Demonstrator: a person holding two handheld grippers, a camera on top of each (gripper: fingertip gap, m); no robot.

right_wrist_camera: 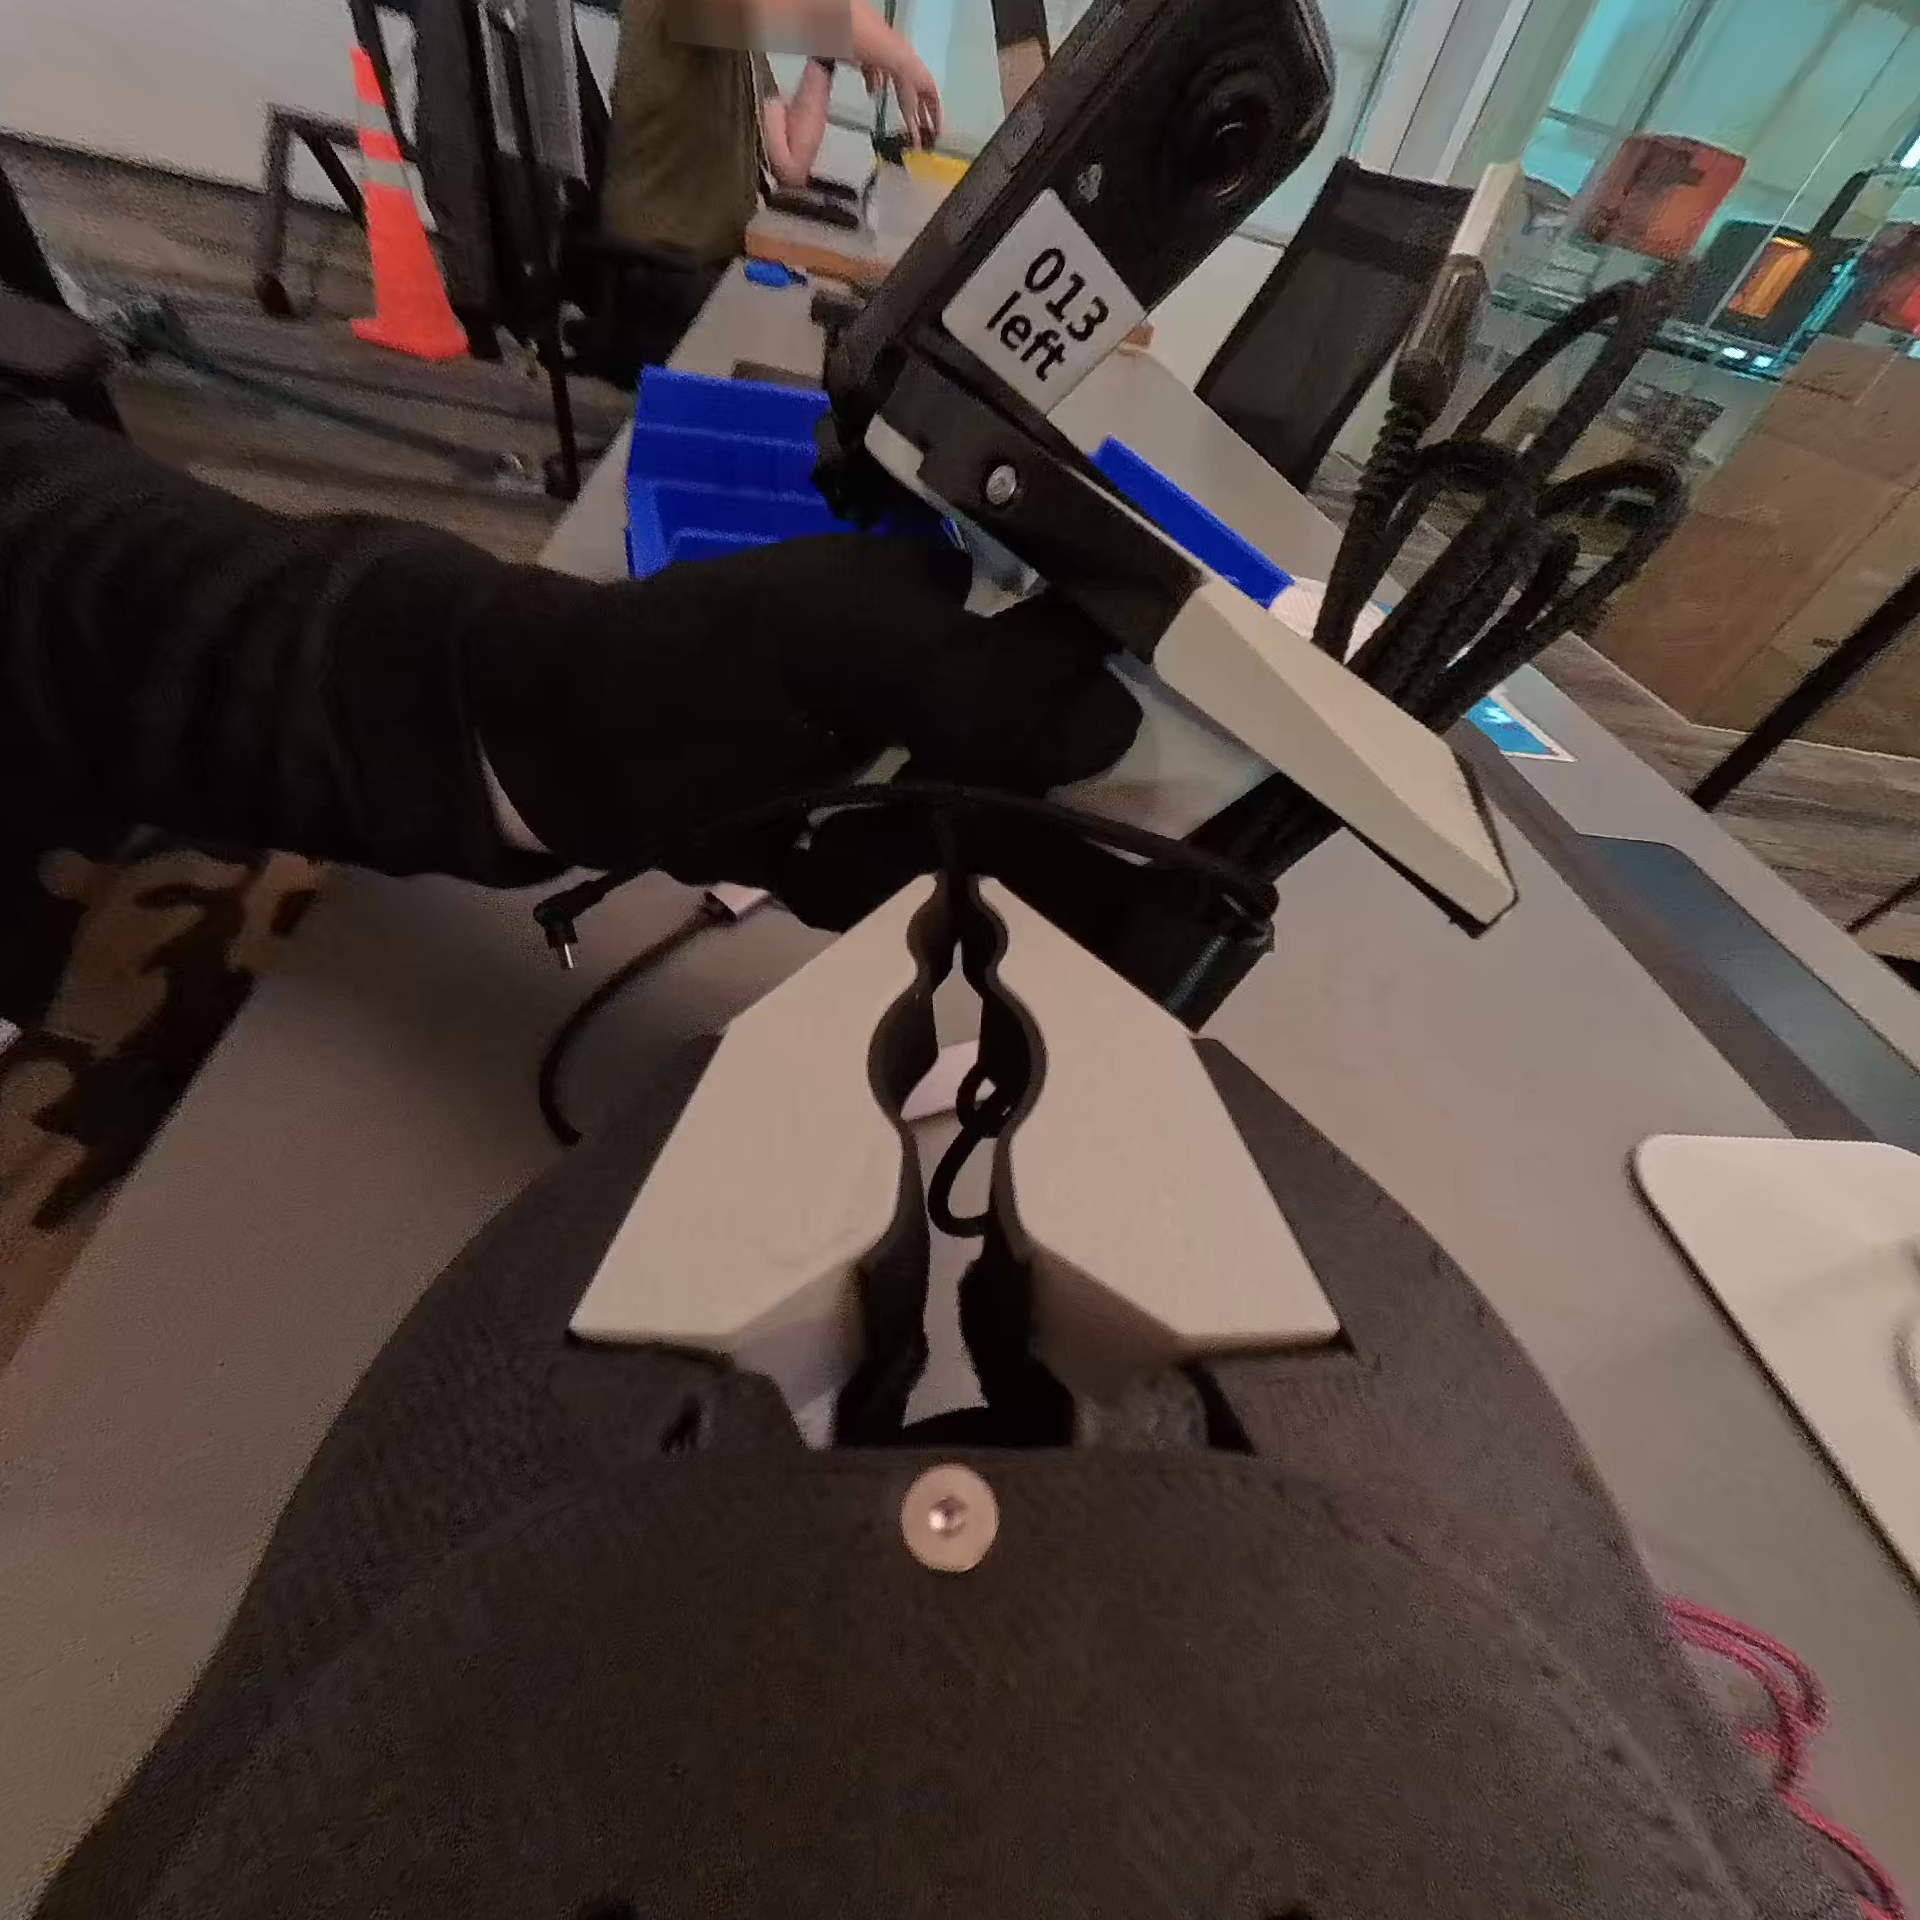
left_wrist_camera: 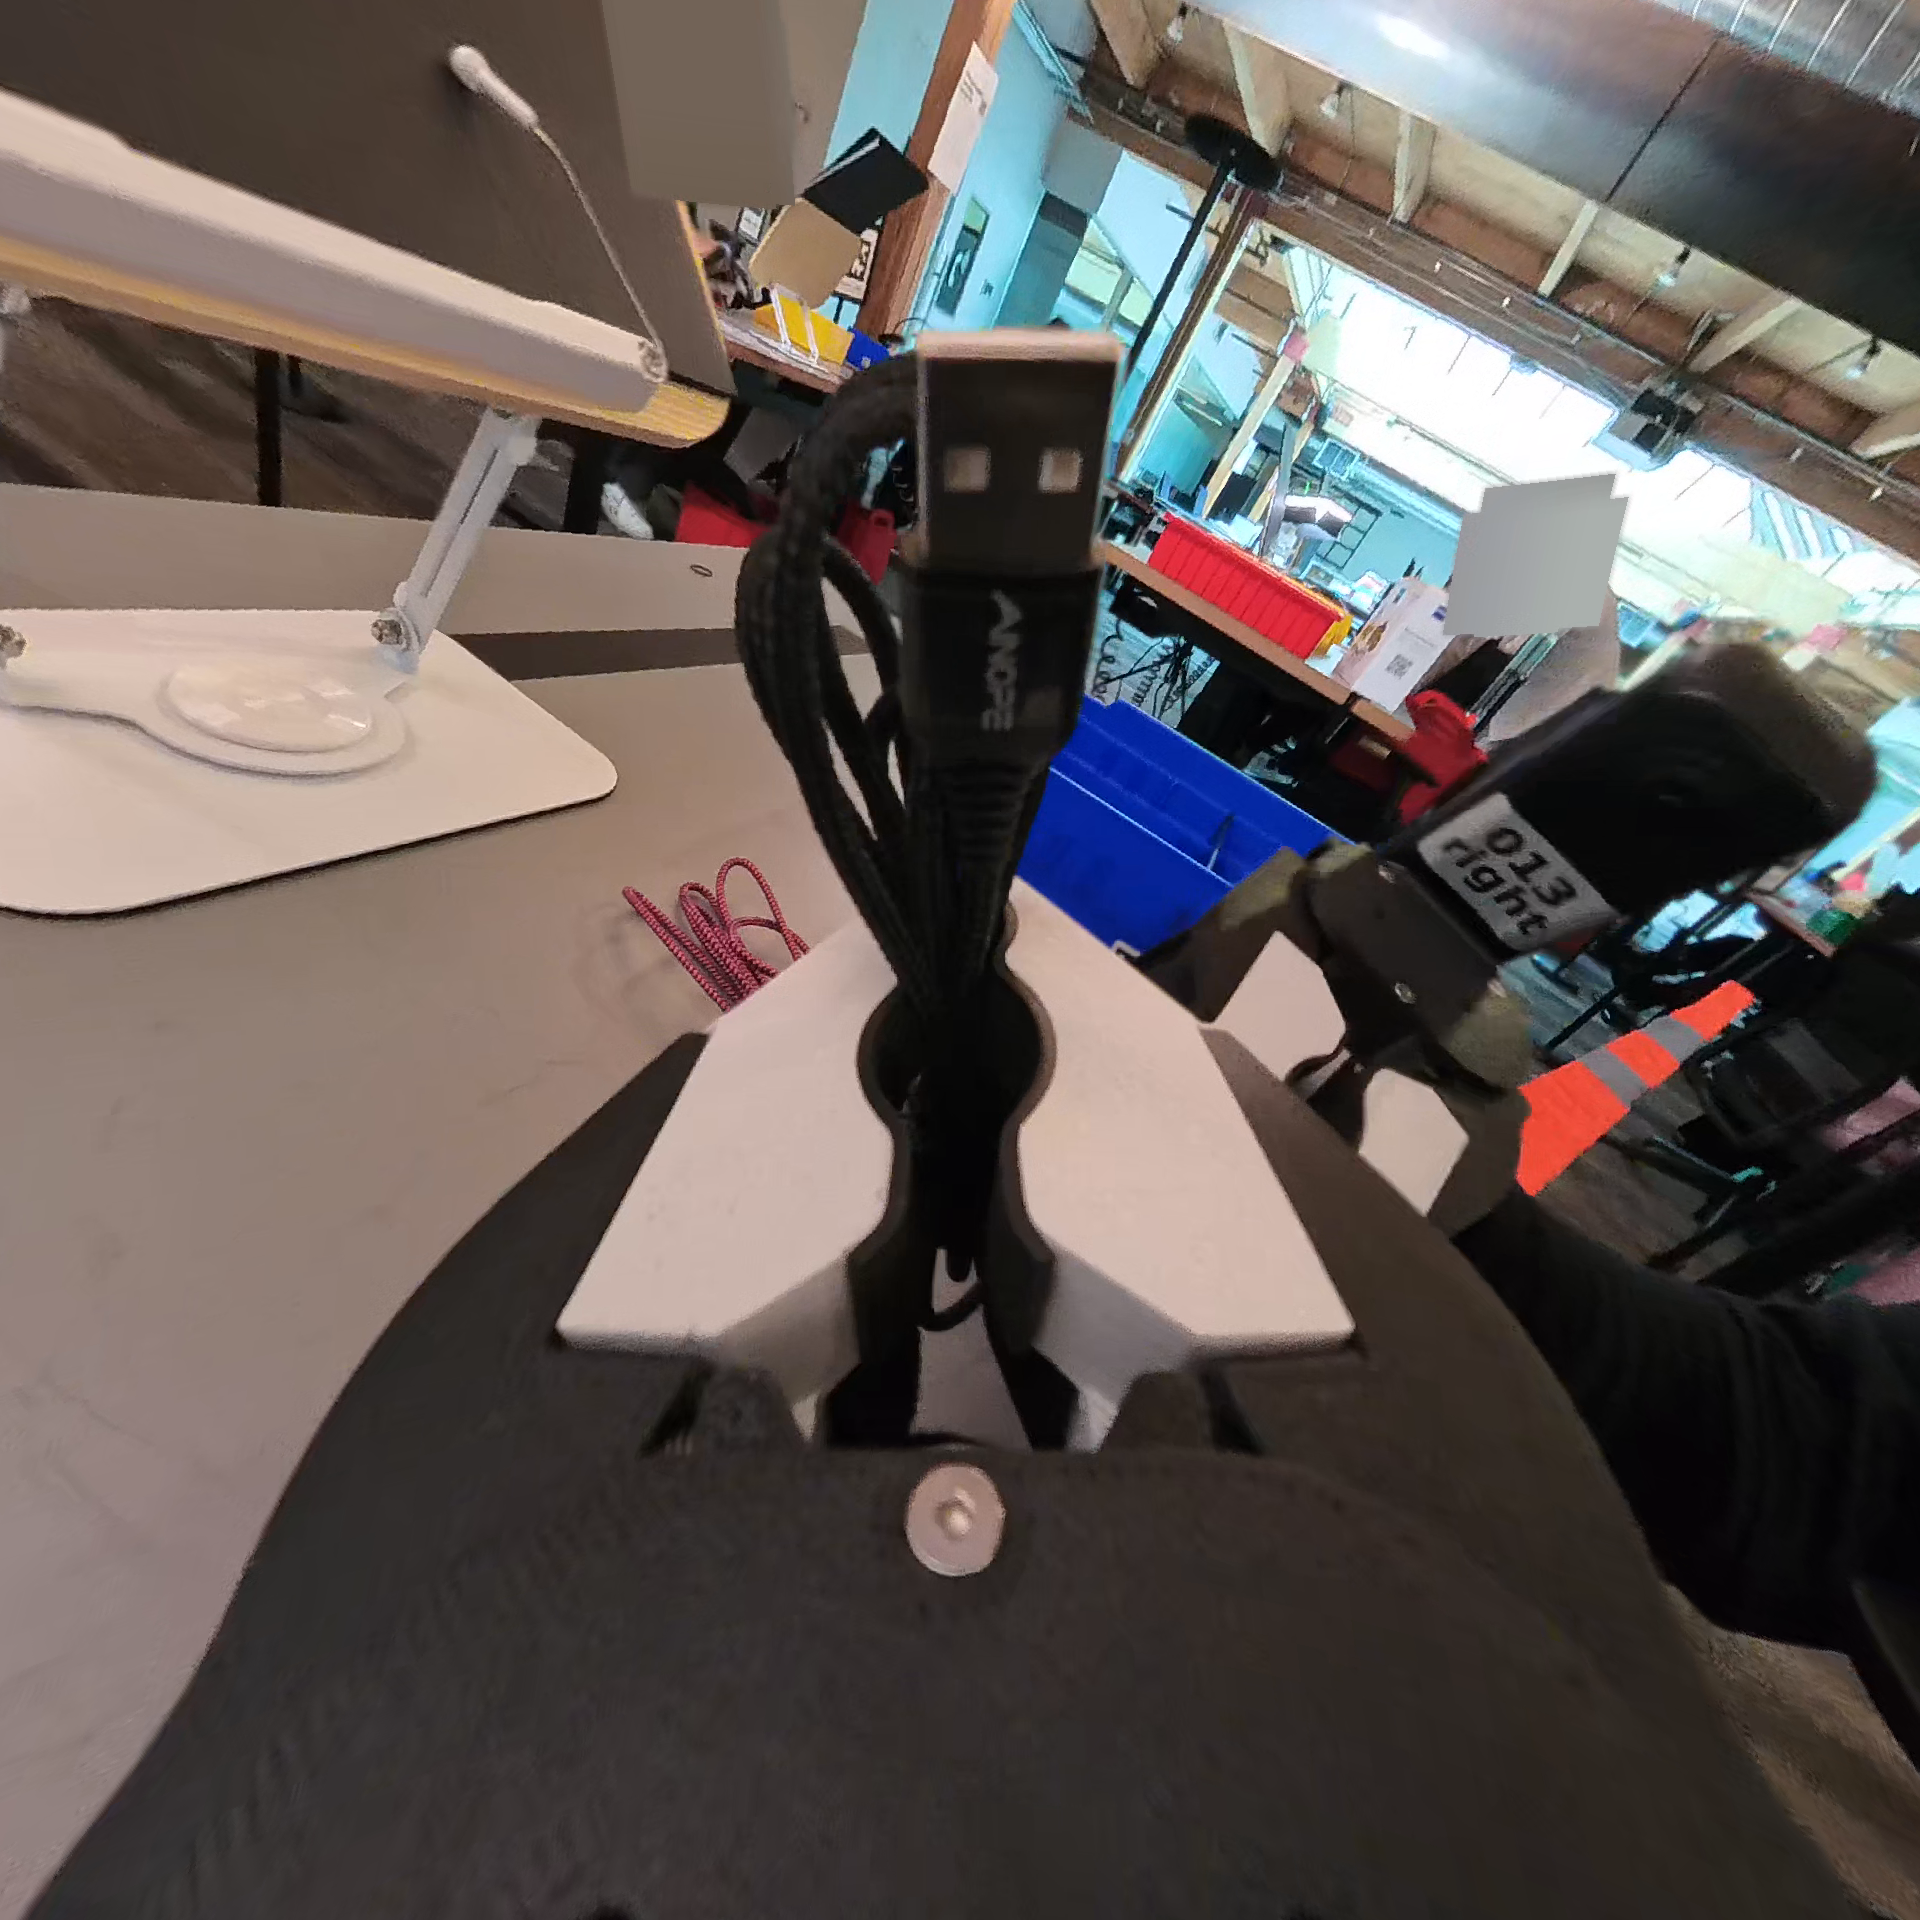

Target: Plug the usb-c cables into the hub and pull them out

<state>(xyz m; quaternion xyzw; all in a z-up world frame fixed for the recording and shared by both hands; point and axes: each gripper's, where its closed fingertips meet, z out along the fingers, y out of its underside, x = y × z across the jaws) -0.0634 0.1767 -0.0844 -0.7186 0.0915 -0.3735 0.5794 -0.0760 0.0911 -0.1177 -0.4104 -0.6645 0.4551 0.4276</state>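
My left gripper (left_wrist_camera: pixel 951 940) is shut on a coiled bundle of black braided cable (left_wrist_camera: pixel 831 675) and holds it upright above the grey table (left_wrist_camera: pixel 260 1091). The bundle's flat metal plug (left_wrist_camera: pixel 1008 457) sticks up past the fingertips. The same bundle (right_wrist_camera: pixel 1475 582) shows in the right wrist view, rising from the left gripper (right_wrist_camera: pixel 1340 727). My right gripper (right_wrist_camera: pixel 951 899) is shut on a thin black strand (right_wrist_camera: pixel 971 1132) that runs up toward a cable loop under the left gripper. A small plug end (right_wrist_camera: pixel 564 951) hangs free at the left. No hub shows in either view.
A pink braided cable (left_wrist_camera: pixel 717 925) lies on the table, and it also shows in the right wrist view (right_wrist_camera: pixel 1787 1725). A white laptop stand (left_wrist_camera: pixel 291 748) holds a laptop at the left. A blue bin (left_wrist_camera: pixel 1132 831) sits at the table's far edge. An orange cone (right_wrist_camera: pixel 400 239) and a person (right_wrist_camera: pixel 686 135) are beyond. The grippers' ends are close to 9 cm from one another.
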